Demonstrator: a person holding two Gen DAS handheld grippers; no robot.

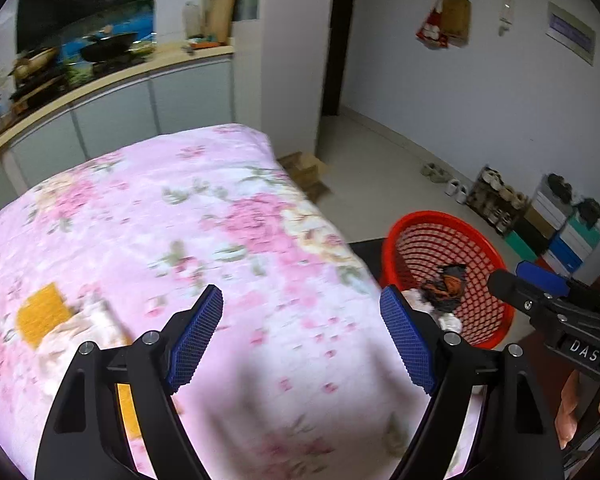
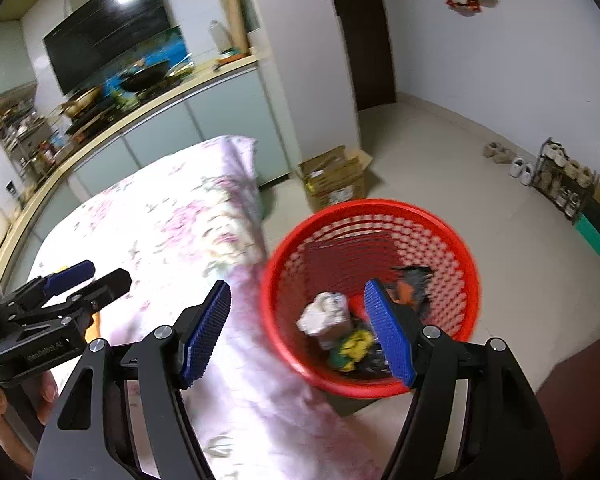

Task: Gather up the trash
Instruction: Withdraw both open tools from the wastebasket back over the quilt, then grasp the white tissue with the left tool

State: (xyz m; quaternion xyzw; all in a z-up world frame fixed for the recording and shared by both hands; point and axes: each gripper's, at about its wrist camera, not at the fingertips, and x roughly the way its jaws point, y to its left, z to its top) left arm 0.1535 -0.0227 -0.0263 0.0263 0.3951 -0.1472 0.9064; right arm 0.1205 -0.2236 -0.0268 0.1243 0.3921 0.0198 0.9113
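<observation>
A red mesh basket (image 2: 466, 248) sits on the pale tiled floor (image 2: 440, 152), just beside the corner of a table draped in a pink floral cloth (image 1: 204, 216). Inside the basket lie pieces of trash: a crumpled white wad (image 2: 320, 312), a yellow and green wrapper (image 2: 354, 346) and a dark crumpled piece (image 2: 416, 280). On the cloth, toward the left, a yellow item (image 1: 40, 312) rests against something pale; motion blur makes it hard to say what either is. The left gripper (image 1: 302, 336) hangs above the cloth with its blue pads spread wide and nothing between them. The right gripper (image 2: 298, 332) hangs over the table corner and the basket's rim, its pads parted and empty, touching nothing. Behind stand a cardboard box (image 2: 336, 180) and a kitchen counter (image 2: 160, 100)
</observation>
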